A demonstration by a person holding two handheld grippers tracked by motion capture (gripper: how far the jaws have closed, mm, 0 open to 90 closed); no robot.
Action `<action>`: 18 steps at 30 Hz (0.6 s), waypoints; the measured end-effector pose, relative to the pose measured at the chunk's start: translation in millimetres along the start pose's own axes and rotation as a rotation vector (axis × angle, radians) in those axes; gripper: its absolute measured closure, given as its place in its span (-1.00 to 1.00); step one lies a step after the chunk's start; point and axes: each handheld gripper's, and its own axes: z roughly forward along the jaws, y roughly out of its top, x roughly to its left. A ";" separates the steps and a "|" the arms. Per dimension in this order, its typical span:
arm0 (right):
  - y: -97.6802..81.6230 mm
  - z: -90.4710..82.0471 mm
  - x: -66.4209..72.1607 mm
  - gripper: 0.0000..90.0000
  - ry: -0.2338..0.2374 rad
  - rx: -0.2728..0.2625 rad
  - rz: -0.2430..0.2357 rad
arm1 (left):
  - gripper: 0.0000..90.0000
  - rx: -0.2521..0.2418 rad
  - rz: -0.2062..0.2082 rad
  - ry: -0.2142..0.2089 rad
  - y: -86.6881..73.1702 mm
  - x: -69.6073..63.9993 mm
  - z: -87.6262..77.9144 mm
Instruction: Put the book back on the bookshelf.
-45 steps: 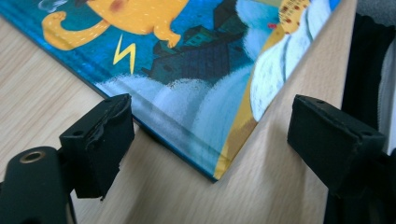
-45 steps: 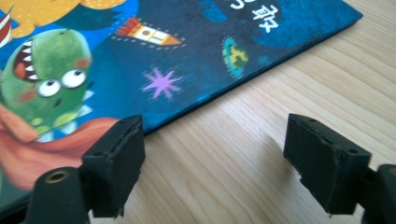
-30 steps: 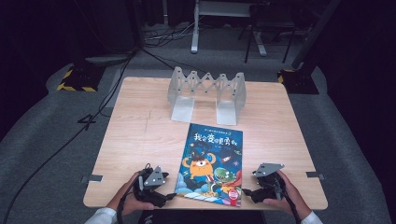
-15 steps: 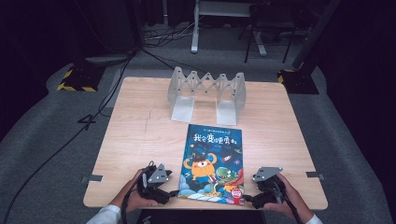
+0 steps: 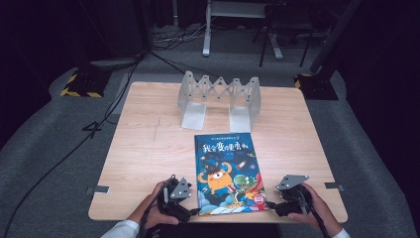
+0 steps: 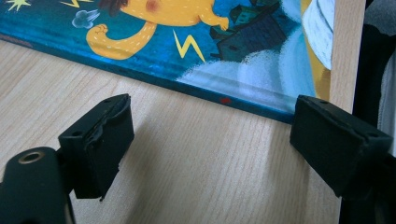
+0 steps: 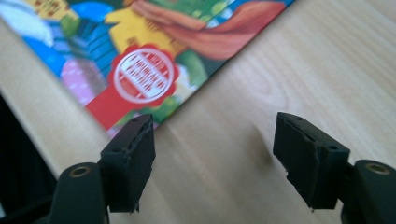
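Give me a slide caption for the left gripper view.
Left gripper, jaws open, on the table just short of the picture book's near edge.

I have bare counter (image 5: 148, 144) open all down the left half, and a narrower clear strip to the right of the book (image 5: 228, 171). The book lies flat down the middle near me, its lower corners just beside each gripper's parted fingers, nothing between them. Beyond it the metal folding rack (image 5: 220, 96) stands across the far side, blocking a straight reach there
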 end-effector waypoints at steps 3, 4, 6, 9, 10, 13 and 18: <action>1.3 -4.6 6.6 -0.26 0.011 0.063 -0.021 | -0.72 0.004 -0.006 0.005 0.7 -1.4 0.7; 2.5 -5.2 7.9 -0.23 0.020 0.086 -0.021 | -0.72 0.004 -0.006 0.005 0.7 -1.3 0.7; 5.5 -5.5 8.5 -0.16 0.029 0.123 -0.024 | -0.72 0.004 -0.006 0.005 0.7 -1.3 0.7; 11.6 -5.0 6.8 -0.02 0.065 0.179 -0.012 | -0.72 0.004 -0.007 0.006 0.5 -1.4 0.6; 13.8 -4.8 7.2 0.01 0.064 0.199 -0.015 | -0.72 0.007 -0.005 0.005 0.4 -1.2 0.4; 17.7 -6.0 12.4 0.10 0.051 0.234 -0.032 | -0.68 0.001 0.001 0.003 -0.1 0.4 -0.2; 17.0 -6.5 12.7 0.15 0.056 0.231 -0.022 | -0.68 0.001 -0.024 0.026 -2.2 5.6 -2.6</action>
